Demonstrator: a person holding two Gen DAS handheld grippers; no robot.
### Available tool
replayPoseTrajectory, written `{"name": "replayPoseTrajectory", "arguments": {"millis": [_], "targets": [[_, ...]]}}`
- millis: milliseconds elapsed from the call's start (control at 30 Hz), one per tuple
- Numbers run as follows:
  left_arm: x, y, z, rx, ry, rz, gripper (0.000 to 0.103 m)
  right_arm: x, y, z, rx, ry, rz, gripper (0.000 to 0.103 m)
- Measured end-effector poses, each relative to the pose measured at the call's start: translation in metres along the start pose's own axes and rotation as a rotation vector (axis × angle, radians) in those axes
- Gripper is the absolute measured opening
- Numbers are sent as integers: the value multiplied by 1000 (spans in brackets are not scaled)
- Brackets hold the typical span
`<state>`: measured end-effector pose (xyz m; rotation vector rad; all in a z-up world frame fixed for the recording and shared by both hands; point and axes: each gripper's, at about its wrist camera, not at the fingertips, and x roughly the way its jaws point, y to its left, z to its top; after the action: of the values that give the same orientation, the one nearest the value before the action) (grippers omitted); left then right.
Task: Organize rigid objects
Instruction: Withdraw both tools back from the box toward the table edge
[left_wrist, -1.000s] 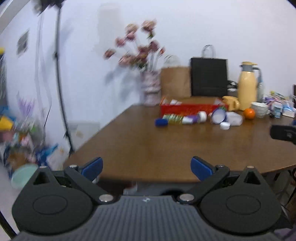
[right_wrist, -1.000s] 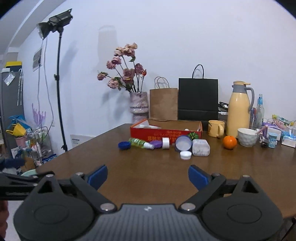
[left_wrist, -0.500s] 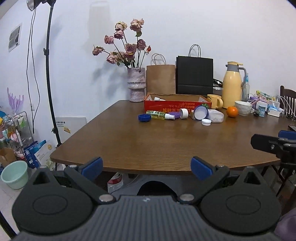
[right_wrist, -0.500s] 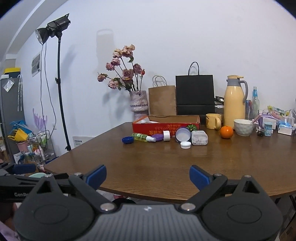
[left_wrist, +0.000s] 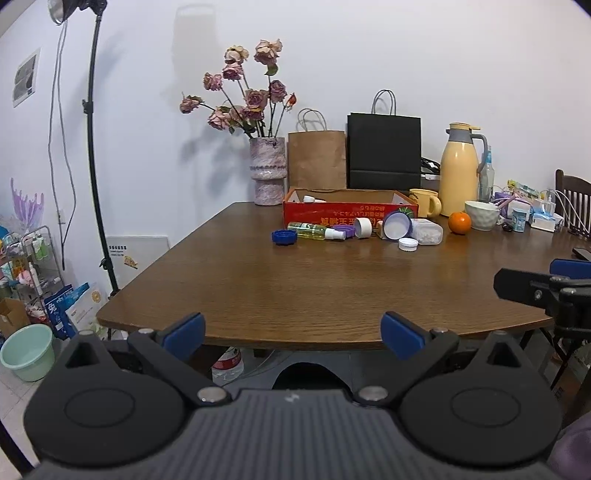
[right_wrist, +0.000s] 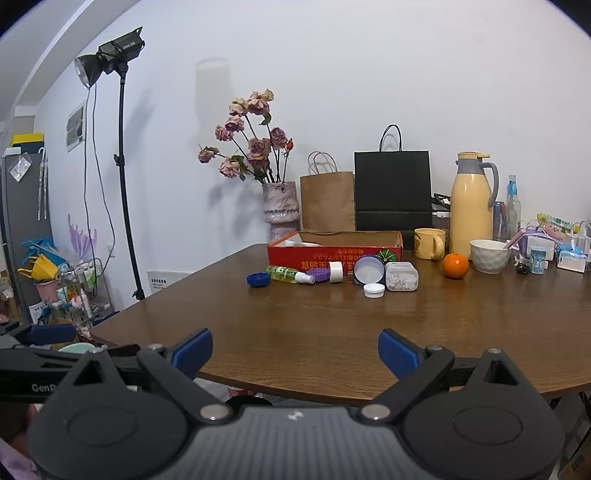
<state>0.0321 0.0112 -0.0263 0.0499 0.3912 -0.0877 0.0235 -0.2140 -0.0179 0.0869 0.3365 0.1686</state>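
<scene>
Wooden table (left_wrist: 325, 288) now sits square and sharp in the left wrist view, where a second ago it was blurred and skewed; the right wrist view has drawn back, the near edge showing. Both tools hang short of that edge, the left gripper (left_wrist: 293, 330) and right gripper (right_wrist: 295, 349) spread wide with nothing held. Far across, before the red box (right_wrist: 334, 254), lie a blue cap (right_wrist: 258, 279), a green spray bottle (right_wrist: 290, 274), a white cap (right_wrist: 373, 290) and a clear container (right_wrist: 402, 277). An orange (right_wrist: 455, 266) and yellow mug (right_wrist: 428, 243) stand right of them.
</scene>
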Motion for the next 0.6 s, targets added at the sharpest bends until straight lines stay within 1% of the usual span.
{"name": "replayPoseTrajectory", "arguments": {"millis": [167,400,600], "targets": [[20,2,10,19,-37,28,103,22,-6,6,10,6,2,97],[58,14,17,-23,-11,72,103,71,-21,16,21,29,-39,96],[97,20,31,3,2,81,103,112,-32,28,29,55,-40,96]]}}
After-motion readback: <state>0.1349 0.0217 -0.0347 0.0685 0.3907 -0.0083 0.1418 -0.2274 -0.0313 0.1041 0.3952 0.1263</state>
